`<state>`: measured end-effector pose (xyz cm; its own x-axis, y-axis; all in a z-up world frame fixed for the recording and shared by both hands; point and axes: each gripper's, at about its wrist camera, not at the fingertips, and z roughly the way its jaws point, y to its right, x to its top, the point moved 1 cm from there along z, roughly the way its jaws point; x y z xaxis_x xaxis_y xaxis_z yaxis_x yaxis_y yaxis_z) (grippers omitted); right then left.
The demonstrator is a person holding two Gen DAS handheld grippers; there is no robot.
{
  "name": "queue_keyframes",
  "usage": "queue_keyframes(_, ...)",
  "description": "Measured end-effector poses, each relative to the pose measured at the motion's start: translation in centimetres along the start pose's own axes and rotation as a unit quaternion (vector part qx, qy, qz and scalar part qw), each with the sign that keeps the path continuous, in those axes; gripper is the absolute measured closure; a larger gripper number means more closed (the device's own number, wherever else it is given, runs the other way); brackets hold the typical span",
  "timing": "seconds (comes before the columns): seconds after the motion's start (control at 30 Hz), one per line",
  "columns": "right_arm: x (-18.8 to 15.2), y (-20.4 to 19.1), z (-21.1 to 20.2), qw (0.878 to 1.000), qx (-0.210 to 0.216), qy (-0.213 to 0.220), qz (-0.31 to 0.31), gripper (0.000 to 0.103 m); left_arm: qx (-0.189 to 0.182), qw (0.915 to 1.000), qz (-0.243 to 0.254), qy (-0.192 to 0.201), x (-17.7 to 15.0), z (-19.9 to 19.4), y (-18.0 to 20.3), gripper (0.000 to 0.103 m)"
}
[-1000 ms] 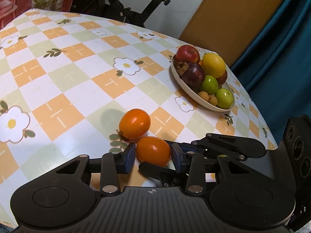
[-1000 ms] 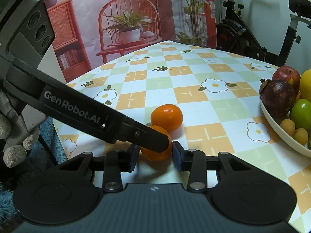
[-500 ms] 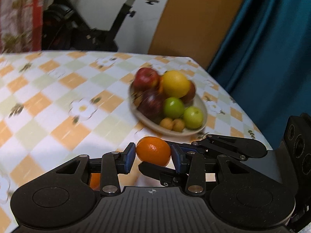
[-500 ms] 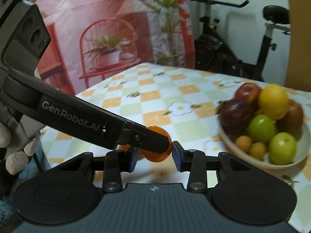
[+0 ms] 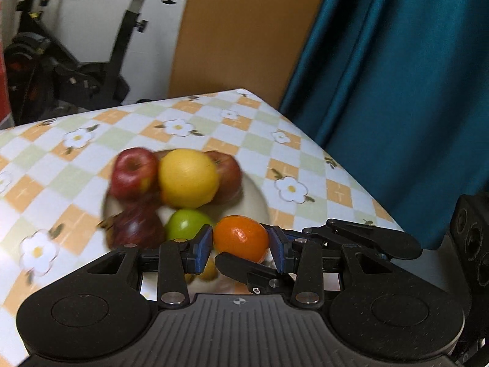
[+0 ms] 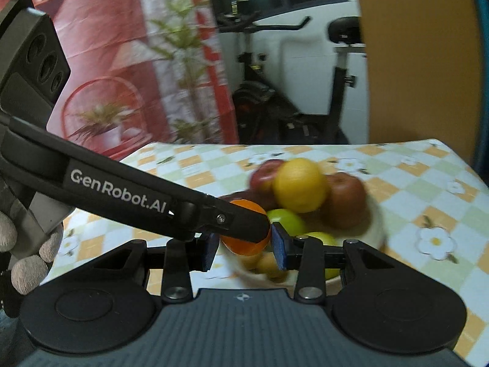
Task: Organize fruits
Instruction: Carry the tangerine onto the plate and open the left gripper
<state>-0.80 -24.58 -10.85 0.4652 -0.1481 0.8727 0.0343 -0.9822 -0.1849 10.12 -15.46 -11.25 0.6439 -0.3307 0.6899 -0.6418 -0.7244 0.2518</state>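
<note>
Two claws grip one orange above the fruit bowl.

The left claw (image 5: pixel 241 243) has its blue pads (image 5: pixel 204 246) pressed against both sides of the orange (image 5: pixel 241 237), and the right claw (image 6: pixel 244 241) closes on the same orange from its own side (the two tools cross there). The fruit hangs over the near rim of the bowl (image 5: pixel 256 202), which holds apples, a yellow fruit (image 5: pixel 189 177) and green ones on the checked desk (image 5: pixel 305 159).

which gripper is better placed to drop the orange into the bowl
Left, probably. The left gripper has its pads pressed on both sides of the orange, already above the bowl. The right gripper flanks it too, but its contact is unclear.
</note>
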Motion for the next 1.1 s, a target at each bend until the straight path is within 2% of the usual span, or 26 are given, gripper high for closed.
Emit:
queue_keyframes(0.3, -0.3, 4.9, 0.5, 0.999, -0.025, 0.01, 0.04, 0.064, -0.001, 0.9997, 0.013, -0.022, 1.8, 4.7, 1.3, 0.06)
queue_keyframes(0.5, -0.7, 6.6, 1.3, 0.998, -0.028, 0.011, 0.052, 0.064, 0.006, 0.9993, 0.013, -0.033, 2.4, 6.9, 1.4, 0.06)
queue_keyframes(1.1, -1.2, 8.3, 1.8, 0.996, -0.024, 0.022, 0.082, 0.061, 0.014, 0.999, 0.018, -0.038, 2.5, 7.7, 1.5, 0.057)
